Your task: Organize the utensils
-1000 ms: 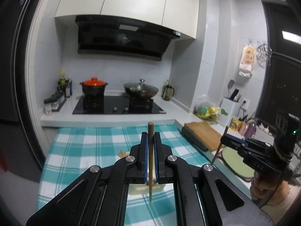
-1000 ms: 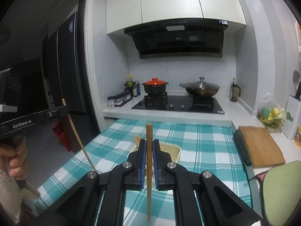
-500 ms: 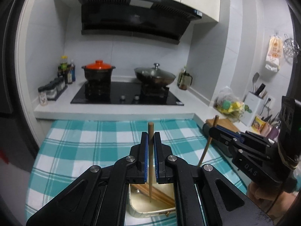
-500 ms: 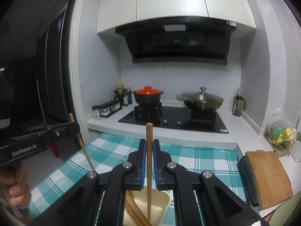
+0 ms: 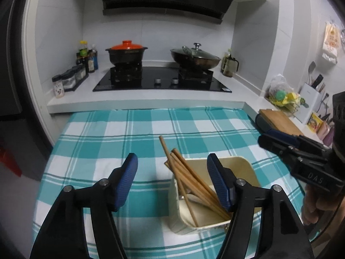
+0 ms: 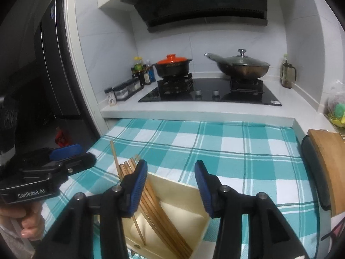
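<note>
Several wooden chopsticks (image 5: 189,183) lean in a cream rectangular container (image 5: 248,168) on the teal checked cloth. My left gripper (image 5: 171,161) hovers just above them. Its jaws are opening, with no chopstick pinched between the blue pads (image 5: 127,172). In the right wrist view the same chopsticks (image 6: 151,200) rest against the left wall of the container (image 6: 179,185). My right gripper (image 6: 171,168) hangs over it, its jaws opening too, with nothing gripped. Each gripper shows at the edge of the other's view: the right gripper (image 5: 280,144) and the left gripper (image 6: 71,153).
Behind the cloth (image 5: 120,133) is a white counter with a black hob (image 5: 161,82), an orange-lidded pot (image 5: 127,51), a lidded wok (image 5: 195,58) and spice jars (image 5: 69,79). A wooden cutting board (image 5: 278,118) and a utensil holder (image 5: 310,99) stand at the right.
Each gripper was shut on one upright chopstick. Both came down over the container and opened, and the chopsticks now lie in it with the others.
</note>
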{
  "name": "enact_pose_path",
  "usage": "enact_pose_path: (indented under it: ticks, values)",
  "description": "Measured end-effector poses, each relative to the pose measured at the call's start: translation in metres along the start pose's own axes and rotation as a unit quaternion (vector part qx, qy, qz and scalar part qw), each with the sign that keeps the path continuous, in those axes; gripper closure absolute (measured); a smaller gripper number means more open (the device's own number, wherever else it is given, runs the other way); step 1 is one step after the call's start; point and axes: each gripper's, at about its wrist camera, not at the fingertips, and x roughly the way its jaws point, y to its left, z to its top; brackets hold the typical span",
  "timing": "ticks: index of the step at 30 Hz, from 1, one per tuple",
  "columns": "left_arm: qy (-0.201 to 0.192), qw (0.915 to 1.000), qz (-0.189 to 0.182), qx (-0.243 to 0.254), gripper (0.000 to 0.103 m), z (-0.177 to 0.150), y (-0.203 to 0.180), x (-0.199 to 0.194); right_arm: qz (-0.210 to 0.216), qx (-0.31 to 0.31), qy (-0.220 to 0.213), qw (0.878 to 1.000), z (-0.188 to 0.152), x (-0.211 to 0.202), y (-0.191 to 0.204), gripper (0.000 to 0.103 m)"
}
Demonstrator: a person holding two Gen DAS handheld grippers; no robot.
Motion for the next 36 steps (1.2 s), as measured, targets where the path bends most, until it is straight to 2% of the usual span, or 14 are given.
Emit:
enact_pose_path:
  ticks: [2, 4, 5, 8, 11, 18, 22, 24, 36]
  values:
    - [-0.015, 0.9997, 0.017, 0.011, 0.021, -0.008, 0.0, -0.018, -0.01, -0.001, -0.012, 1.0, -0.003, -0.015, -0.001, 0.055]
    - [-0.032, 0.9982, 0.045, 0.025, 0.005, -0.019, -0.005, -0.037, -0.014, -0.002, -0.021, 1.0, -0.005, -0.03, 0.001, 0.049]
    - [-0.04, 0.9969, 0.06, 0.031, 0.002, -0.023, -0.007, -0.045, -0.015, -0.003, -0.026, 1.0, -0.008, -0.04, 0.003, 0.045]
    - [-0.059, 0.9915, 0.105, 0.049, 0.001, -0.04, -0.019, -0.073, -0.02, -0.008, -0.036, 0.999, -0.022, -0.07, 0.013, 0.036]
    - [-0.061, 0.9897, 0.122, 0.043, 0.001, -0.054, -0.028, -0.098, -0.027, -0.011, -0.034, 0.999, -0.038, -0.098, 0.026, 0.021]
    - [-0.055, 0.9908, 0.119, 0.033, 0.001, -0.095, -0.042, -0.153, -0.058, -0.009, -0.04, 0.997, -0.074, -0.152, 0.057, 0.012]
    - [-0.05, 0.9867, 0.144, 0.056, 0.001, -0.114, -0.053, -0.173, -0.084, -0.015, -0.039, 0.996, -0.093, -0.173, 0.075, 0.002]
    - [-0.041, 0.986, 0.15, 0.061, 0.001, -0.122, -0.057, -0.179, -0.093, -0.015, -0.036, 0.995, -0.101, -0.183, 0.082, 0.0]
    - [-0.016, 0.9946, 0.101, 0.02, 0.0, -0.14, -0.057, -0.21, -0.128, -0.014, -0.026, 0.991, -0.127, -0.232, 0.103, 0.0]
